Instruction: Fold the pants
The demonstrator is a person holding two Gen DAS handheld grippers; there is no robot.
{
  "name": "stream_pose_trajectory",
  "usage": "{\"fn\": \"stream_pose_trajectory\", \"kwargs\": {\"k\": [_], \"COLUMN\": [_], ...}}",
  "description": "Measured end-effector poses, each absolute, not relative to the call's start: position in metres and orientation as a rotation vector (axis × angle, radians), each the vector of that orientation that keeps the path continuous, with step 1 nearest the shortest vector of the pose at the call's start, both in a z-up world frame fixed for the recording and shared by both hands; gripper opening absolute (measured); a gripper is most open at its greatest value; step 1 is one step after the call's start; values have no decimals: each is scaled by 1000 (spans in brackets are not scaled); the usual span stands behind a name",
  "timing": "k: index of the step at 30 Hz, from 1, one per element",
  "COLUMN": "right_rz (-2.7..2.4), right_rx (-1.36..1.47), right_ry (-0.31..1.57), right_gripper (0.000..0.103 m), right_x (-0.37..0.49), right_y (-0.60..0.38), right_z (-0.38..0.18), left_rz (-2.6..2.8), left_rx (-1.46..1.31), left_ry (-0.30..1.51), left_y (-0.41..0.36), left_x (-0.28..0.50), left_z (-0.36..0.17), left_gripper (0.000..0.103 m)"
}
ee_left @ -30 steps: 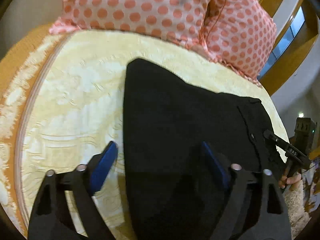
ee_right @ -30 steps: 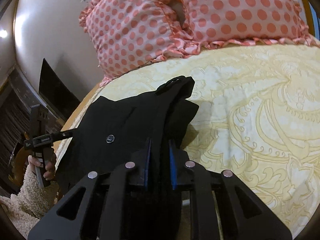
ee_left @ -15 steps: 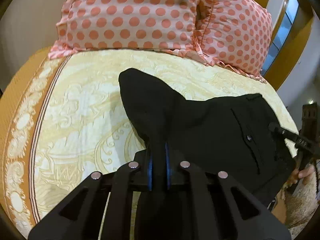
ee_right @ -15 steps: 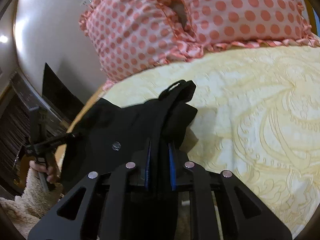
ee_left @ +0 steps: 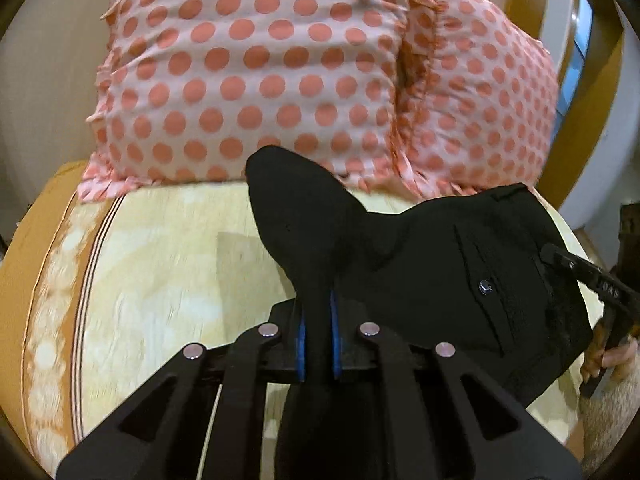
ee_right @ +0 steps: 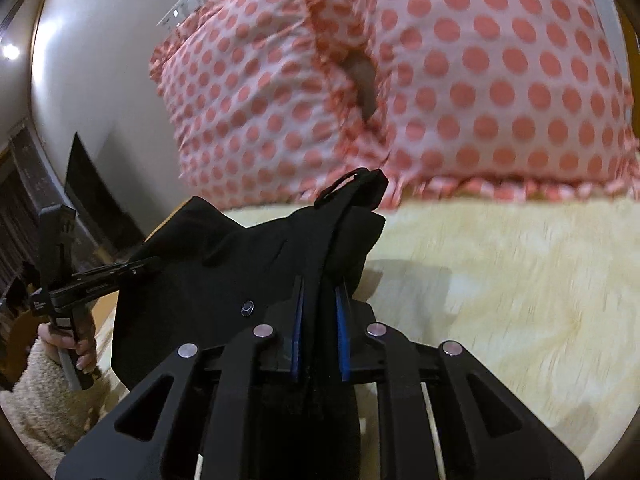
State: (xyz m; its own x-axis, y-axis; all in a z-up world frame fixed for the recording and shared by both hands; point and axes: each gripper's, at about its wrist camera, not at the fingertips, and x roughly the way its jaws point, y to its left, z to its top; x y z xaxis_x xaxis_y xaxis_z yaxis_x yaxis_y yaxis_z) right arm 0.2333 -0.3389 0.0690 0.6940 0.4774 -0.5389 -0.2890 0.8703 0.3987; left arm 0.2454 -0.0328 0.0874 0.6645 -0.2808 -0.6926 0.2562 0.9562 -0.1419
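The black pants (ee_left: 420, 264) hang stretched between my two grippers above the yellow patterned bed (ee_left: 160, 264). My left gripper (ee_left: 318, 320) is shut on a bunched edge of the pants, whose corner sticks up ahead of the blue pads. My right gripper (ee_right: 320, 312) is shut on the waistband end of the pants (ee_right: 224, 264), with a belt loop sticking up. A back pocket button (ee_left: 485, 287) shows in the left wrist view. The other gripper appears at the right edge of the left wrist view (ee_left: 592, 280) and at the left of the right wrist view (ee_right: 92, 288).
Two pink pillows with red dots (ee_left: 256, 72) (ee_right: 460, 80) stand at the head of the bed, close ahead. An orange bed border (ee_left: 24, 280) runs along the left. A white wall (ee_right: 100, 60) and dark furniture (ee_right: 92, 184) lie to the left.
My left gripper closed on the pants edge and lifted it. Both grippers moved up and toward the pillows, raising the pants off the bed.
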Motion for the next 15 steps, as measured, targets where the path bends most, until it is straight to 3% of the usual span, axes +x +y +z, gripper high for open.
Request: {"fn": "stream_pose_trajectory", "kwargs": {"k": [4,10,13,15], "right_rz": [344,269,188,73], "right_rx": [332,290,223,185], "right_ry": [825,862,863,802], "right_gripper": [14,20,41,53], "right_x": [268,269,264,250], "right_y": [-350,-342,-341,-347], "right_z": [31,17,22,37], "left_rz": [-260,-197,-166,-126], "left_rx": [-32,-15,-1,19], "left_ry": [872,921,898,828], "left_y": [-36,-34,-34,-31], "left_x": [287,292,285,267], "left_z": [59,28,37,53], "left_gripper": [10,30,44,67]}}
